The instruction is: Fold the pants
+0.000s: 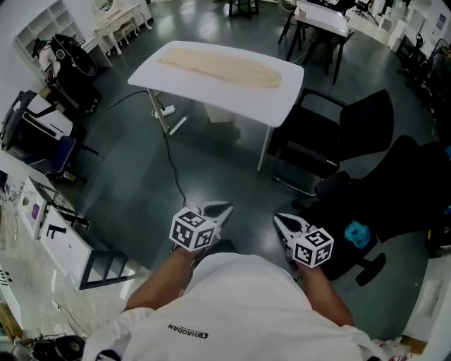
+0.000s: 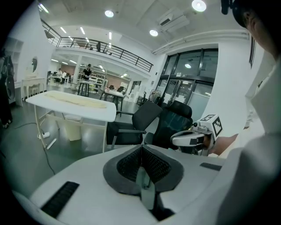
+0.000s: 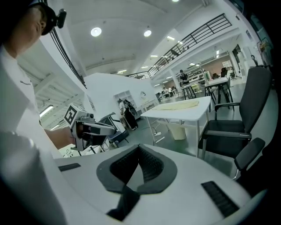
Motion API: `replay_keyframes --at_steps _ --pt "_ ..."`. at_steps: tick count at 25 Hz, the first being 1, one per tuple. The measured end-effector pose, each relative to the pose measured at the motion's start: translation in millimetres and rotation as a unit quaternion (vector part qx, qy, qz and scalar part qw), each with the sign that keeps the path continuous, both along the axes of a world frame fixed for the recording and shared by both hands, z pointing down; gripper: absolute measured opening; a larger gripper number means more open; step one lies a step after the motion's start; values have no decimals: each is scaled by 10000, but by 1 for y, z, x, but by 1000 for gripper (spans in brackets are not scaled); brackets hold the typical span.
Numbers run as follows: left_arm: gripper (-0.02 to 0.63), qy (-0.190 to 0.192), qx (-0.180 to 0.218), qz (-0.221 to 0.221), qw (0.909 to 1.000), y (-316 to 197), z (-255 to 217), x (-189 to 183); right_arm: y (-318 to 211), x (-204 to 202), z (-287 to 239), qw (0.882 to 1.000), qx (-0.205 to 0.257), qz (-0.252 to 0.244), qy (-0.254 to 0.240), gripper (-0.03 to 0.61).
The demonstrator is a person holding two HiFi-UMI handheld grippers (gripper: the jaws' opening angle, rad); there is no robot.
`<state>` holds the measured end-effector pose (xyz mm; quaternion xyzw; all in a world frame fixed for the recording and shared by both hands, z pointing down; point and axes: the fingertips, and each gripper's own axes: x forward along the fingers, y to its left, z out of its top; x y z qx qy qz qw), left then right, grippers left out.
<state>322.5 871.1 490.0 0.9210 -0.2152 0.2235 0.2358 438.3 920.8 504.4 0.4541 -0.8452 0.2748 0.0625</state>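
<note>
Cream pants [image 1: 220, 68] lie spread lengthwise on a white table [image 1: 261, 106] some way ahead of me; they also show in the left gripper view as the pale pants [image 2: 74, 99] and in the right gripper view as the pants [image 3: 182, 104]. Both grippers hang close to my body, well short of the table. My left gripper [image 1: 224, 209] is shut and empty, its pads [image 2: 142, 154] meeting. My right gripper [image 1: 280, 220] is shut too, with nothing between its pads [image 3: 139, 154].
A black chair [image 1: 331, 134] stands right of the table, another black office chair [image 1: 394, 190] nearer on the right. A cable [image 1: 169, 162] trails over the dark floor. Shelving and clutter [image 1: 49, 204] line the left. More desks [image 1: 320, 21] stand behind the table.
</note>
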Motion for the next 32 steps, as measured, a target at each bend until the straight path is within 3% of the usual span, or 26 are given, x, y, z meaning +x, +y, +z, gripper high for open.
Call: replay_keyframes --at_steps 14,21,32 --pt "29 69 45 16 10000 -107 -4 -41 -103 -35 -12 9998 -1 27 202 18" --pt "29 129 -236 -203 9994 -168 7 -81 -162 -74 -11 9995 -113 -81 275 18" --pt "28 167 -216 63 9996 -242 11 -110 -236 -116 -8 9992 -218 118 316 18"
